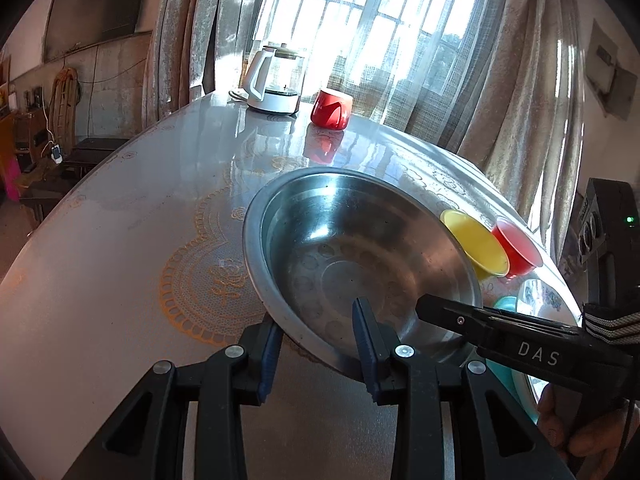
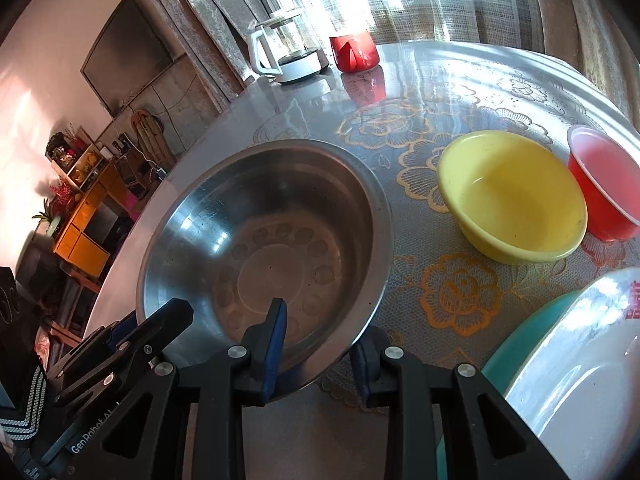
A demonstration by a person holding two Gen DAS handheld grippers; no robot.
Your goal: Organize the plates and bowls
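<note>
Straddling the near rim of the steel bowl point(image 2: 264, 236), left gripper point(image 1: 316, 344) and right gripper point(image 2: 320, 350) both stand wide, one finger inside, one outside. Beyond the steel bowl's right side sit the yellow bowl point(image 2: 510, 196) and red bowl point(image 2: 604, 184), touching.

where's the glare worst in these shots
Left wrist view: the window is blown out, and the table around the red cup shines. Right wrist view: washed-out wall at left, bright streaks inside the steel bowl.
</note>
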